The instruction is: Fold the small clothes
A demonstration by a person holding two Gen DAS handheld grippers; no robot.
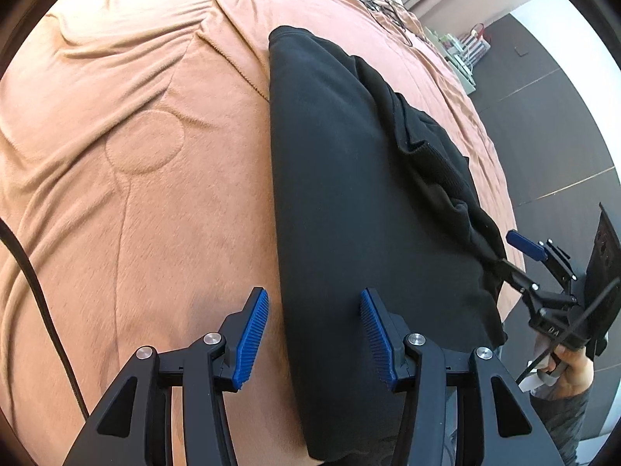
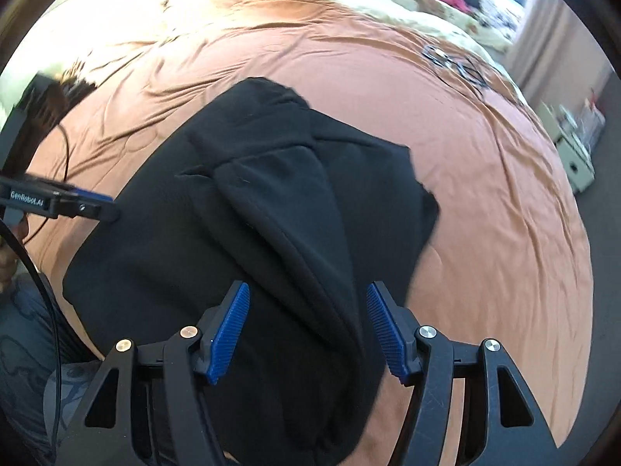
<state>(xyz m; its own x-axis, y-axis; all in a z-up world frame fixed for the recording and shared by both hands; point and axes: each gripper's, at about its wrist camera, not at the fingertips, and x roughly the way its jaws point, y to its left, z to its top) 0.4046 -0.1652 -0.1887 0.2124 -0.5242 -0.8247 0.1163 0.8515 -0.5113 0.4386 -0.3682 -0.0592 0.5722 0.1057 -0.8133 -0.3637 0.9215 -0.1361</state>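
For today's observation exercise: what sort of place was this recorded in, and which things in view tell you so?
Most likely a bedroom: a black garment lies on a wide bed under an orange-brown blanket, a floral quilt sits at its far end, and a curtained window stands beyond.

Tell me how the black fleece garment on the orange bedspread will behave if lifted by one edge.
The black fleece garment probably droops limply: its folded flap already sags in soft creases. Its thick layers suggest moderate weight. The fuzzy orange bedspread likely resists sliding.

One black garment [image 1: 341, 202] lies on one orange blanket [image 1: 136, 155]. Two grippers: the left gripper [image 1: 314, 339] at six o'clock, the right gripper [image 2: 308, 334] likewise. One hand [image 1: 570, 372] at four o'clock.
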